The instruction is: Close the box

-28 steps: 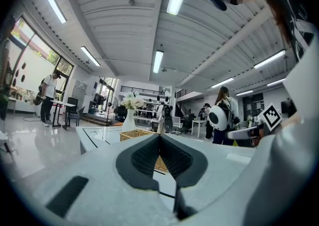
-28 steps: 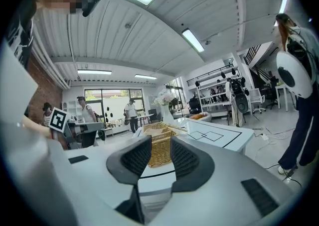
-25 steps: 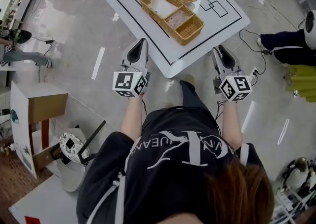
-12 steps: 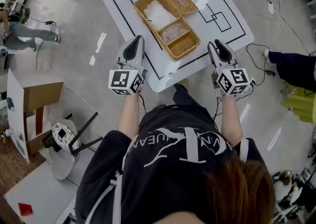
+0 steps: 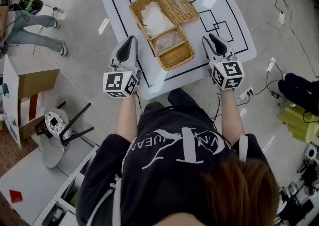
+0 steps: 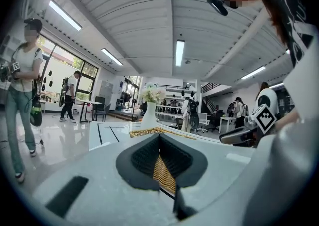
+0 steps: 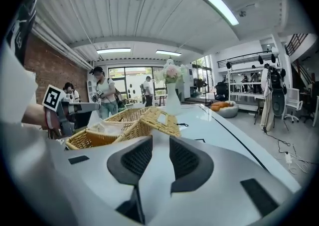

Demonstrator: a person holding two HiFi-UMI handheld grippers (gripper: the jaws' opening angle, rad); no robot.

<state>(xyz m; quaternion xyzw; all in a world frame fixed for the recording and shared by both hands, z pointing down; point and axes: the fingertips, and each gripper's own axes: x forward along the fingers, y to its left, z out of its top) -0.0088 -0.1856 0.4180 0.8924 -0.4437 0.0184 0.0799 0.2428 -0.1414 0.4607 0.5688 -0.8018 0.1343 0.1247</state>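
Note:
The wicker box [image 5: 160, 27] lies on the white table [image 5: 219, 1], its two compartments holding pale bags. Its lid [image 5: 178, 2] is folded back to the far right, open. My left gripper [image 5: 130, 41] hovers at the table's near edge, left of the box. Its fingertips look closed together, with nothing held, and wicker [image 6: 164, 175] shows behind them. My right gripper [image 5: 212, 39] hovers right of the box's near end. In the right gripper view its jaws [image 7: 160, 143] stand apart and are closing, with nothing between them. The box [image 7: 107, 125] and lid [image 7: 162, 118] lie ahead to its left.
A white vase of flowers [image 7: 173, 98] stands at the table's far end beyond the box. Black lines mark the tabletop. Cables [image 5: 271, 26] trail on the floor at right. At left are a cardboard box [image 5: 37, 83], a stool [image 5: 52, 125] and a standing person [image 5: 35, 26].
The table and box have come closer in the head view. Both grippers now flank the box's near end, where before they hung short of the table edge.

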